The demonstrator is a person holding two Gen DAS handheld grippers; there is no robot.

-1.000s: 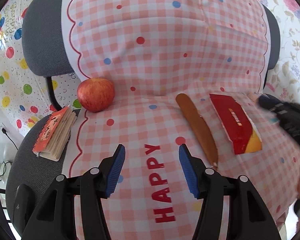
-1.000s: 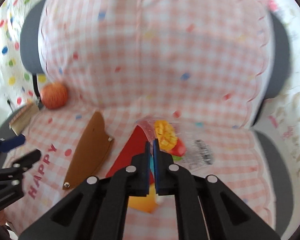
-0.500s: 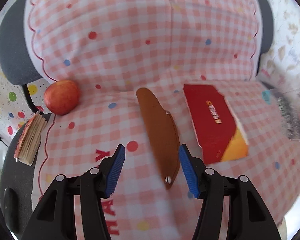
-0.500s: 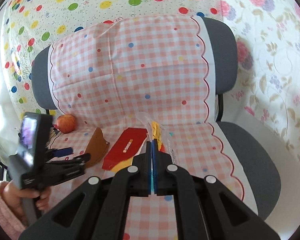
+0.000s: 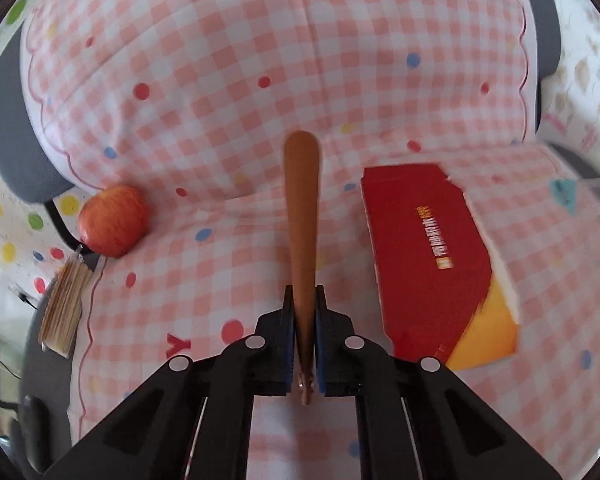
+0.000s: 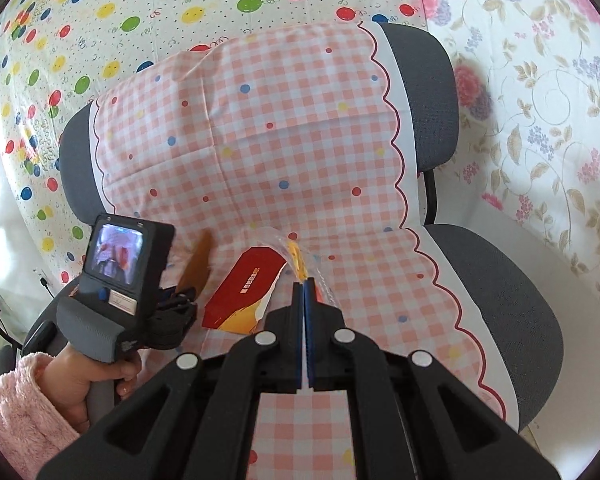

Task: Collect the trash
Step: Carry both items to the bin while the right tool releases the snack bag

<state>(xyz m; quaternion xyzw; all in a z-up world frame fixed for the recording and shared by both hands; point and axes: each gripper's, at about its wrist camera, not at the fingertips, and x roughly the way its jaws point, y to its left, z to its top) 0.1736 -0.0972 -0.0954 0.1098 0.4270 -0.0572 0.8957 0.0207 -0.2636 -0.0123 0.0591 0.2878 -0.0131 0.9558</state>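
A brown leather sheath [image 5: 300, 216] lies on the pink checked cloth [image 5: 220, 80] over the chair seat. My left gripper [image 5: 303, 300] is closing on the sheath's near end, and its blue pads press both sides. To the right lies a red and orange paper packet [image 5: 424, 256]. My right gripper [image 6: 303, 284] is shut on a clear plastic wrapper [image 6: 296, 254] with a yellow print, held above the seat. In the right wrist view, the sheath [image 6: 198, 264] and the red packet [image 6: 246, 294] lie left of that wrapper.
A red apple [image 5: 114, 226] rests at the seat's left edge, with a small booklet [image 5: 64, 308] beside it. The grey office chair [image 6: 500, 280] stands against patterned wall coverings. A hand in a pink fluffy sleeve [image 6: 20, 408] holds the left gripper's handle.
My left gripper moved right from the HAPPY lettering to the sheath and closed on it. My right gripper pulled back and up with the wrapper, so the whole chair shows.
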